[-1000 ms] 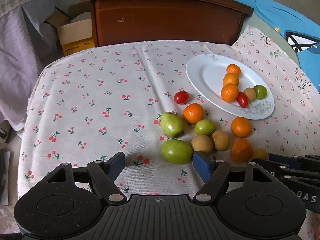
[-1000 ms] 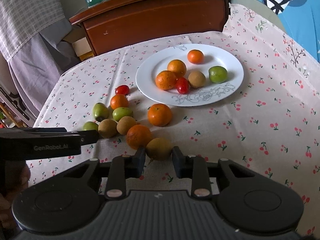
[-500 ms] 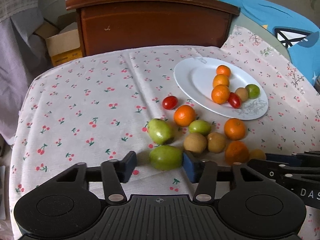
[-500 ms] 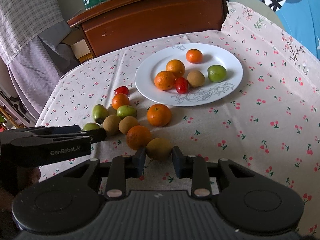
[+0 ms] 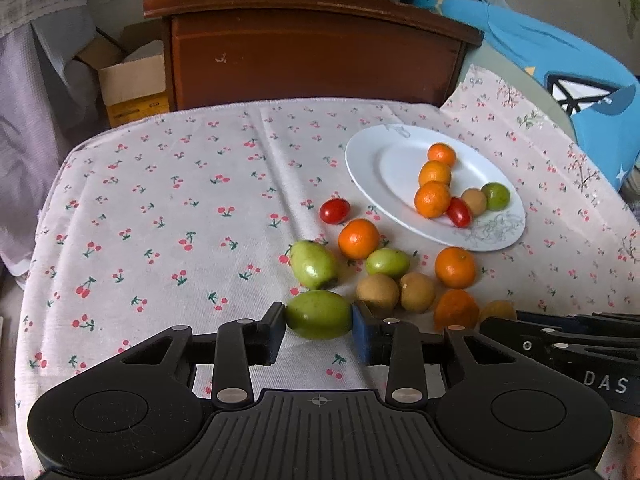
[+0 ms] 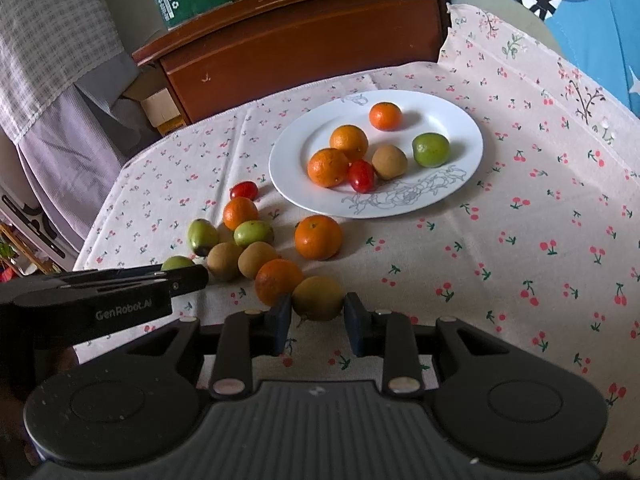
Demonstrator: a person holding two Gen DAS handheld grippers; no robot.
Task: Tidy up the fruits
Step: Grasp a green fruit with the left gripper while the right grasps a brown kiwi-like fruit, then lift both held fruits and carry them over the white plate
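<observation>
Green fruit (image 5: 319, 314): lying sideways, pinched in my left tongs.
Brown fruit (image 6: 318, 298): round, perhaps a longan, in my right tongs.

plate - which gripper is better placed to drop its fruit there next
Right, probably. The right gripper already grips a brown fruit with a clear path to the plate; the left gripper has only just closed on its green fruit.

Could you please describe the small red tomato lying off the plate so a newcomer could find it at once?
Start at the white plate on the cherry-print cloth. Beside its near-left rim lies the cherry tomato, farthest back of the loose fruit. It is the only red one off the plate.
</observation>
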